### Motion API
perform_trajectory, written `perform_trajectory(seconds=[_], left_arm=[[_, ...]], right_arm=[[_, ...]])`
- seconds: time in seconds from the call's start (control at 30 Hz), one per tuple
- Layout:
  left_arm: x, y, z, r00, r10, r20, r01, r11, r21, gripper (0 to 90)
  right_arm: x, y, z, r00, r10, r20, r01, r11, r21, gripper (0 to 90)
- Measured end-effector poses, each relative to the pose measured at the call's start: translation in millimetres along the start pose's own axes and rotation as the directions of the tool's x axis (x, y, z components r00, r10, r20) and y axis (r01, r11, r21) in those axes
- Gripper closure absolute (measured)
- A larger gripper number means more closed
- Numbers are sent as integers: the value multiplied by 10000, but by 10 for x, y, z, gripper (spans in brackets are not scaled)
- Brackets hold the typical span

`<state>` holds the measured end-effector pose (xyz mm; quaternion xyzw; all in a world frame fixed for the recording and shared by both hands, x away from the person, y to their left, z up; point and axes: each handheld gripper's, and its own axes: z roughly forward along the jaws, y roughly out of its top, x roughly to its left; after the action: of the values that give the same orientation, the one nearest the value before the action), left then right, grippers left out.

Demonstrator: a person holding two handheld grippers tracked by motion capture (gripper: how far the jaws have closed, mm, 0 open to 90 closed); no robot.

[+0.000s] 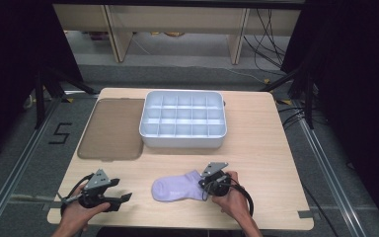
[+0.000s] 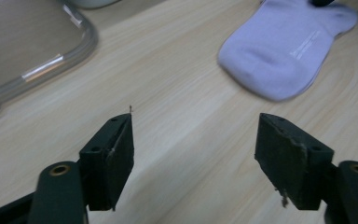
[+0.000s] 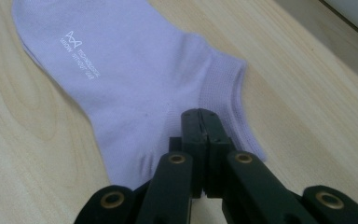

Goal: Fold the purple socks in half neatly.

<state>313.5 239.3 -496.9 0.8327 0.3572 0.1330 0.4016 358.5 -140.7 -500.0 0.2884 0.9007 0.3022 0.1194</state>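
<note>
Nearby, right claw point(image 3: 208, 128) clamped on lilac sock point(image 3: 121, 70), left claw point(image 2: 196, 149) agape, divided tray point(image 1: 150, 129) bare

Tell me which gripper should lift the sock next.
Right, probably. The right gripper is already shut on the cuff end of the lilac sock. The left gripper is open over bare table, apart from the sock's toe.

Black grippers point(image 1: 109, 197) — brass-ringed pivots, grey plates, seemingly looped cables.

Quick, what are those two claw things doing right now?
Left gripper: open, holding nothing.
Right gripper: shut on the lilac sock near its cuff.
</note>
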Motion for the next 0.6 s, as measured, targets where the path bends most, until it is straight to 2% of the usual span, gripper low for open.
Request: perform_trajectory(seconds=[0.03, 0.07, 0.1, 0.13, 0.2, 0.23, 0.27, 0.3, 0.33, 0.37, 0.47, 0.5, 0.57, 0.6], left_arm=[[-42, 71, 73, 10000, 57, 75, -56, 9999, -116, 291], [-42, 71, 73, 10000, 57, 75, -56, 9999, -116, 309], [-70, 129, 150, 9996, -69, 269, 73, 9999, -151, 336], [-70, 129, 150, 9996, -69, 269, 73, 9999, -151, 357], [-123, 205, 259, 9990, -86, 435, 93, 9998, -171, 394], [-133, 233, 290, 9986, 113, 523, -110, 9999, -61, 412], [-133, 233, 290, 9986, 113, 523, -110, 9999, -61, 420], [-172, 277, 370, 9971, 236, 723, -235, 9997, -16, 436], [-172, 277, 370, 9971, 236, 723, -235, 9997, -16, 451], [-222, 313, 449, 9962, 71, 870, -77, 9999, 71, 458], [-268, 349, 520, 9956, -57, 933, 40, 9998, 182, 499], [-297, 384, 590, 9958, 93, 914, -124, 9994, 329, 508], [-311, 396, 620, 9955, 51, 950, -88, 9992, 384, 534], [-315, 411, 641, 9955, 241, 918, -284, 9986, 454, 534]], right_arm=[[-6, -2, 1, 10000, -55, 38, 55, 10000, -3, 900], [-17, -1, -7, 9998, -210, -44, 211, 9997, 76, 900], [-14, -1, -9, 9998, -184, -111, 185, 9998, 54, 900], [-15, -1, -8, 9998, -191, -106, 192, 9998, 52, 900], [-20, -3, -8, 9998, -199, -71, 200, 9998, 58, 899], [-22, -5, -9, 9998, -189, -56, 190, 9998, 60, 898], [-22, -5, -9, 9998, -189, -56, 190, 9998, 60, 898], [-21, -5, -10, 9998, -169, -108, 170, 9998, 46, 898], [-23, -3, -8, 9998, -203, -58, 203, 9998, 59, 897], [-23, -3, -8, 9998, -196, -71, 197, 9998, 53, 895], [-21, -6, -13, 9998, -164, -126, 165, 9999, 38, 895], [-12, -11, -6, 10000, -51, -73, 51, 10000, -64, 891], [-14, -13, -8, 10000, -3, 25, 3, 10000, -81, 885], [-14, -13, -8, 10000, -3, 25, 3, 10000, -81, 885]])
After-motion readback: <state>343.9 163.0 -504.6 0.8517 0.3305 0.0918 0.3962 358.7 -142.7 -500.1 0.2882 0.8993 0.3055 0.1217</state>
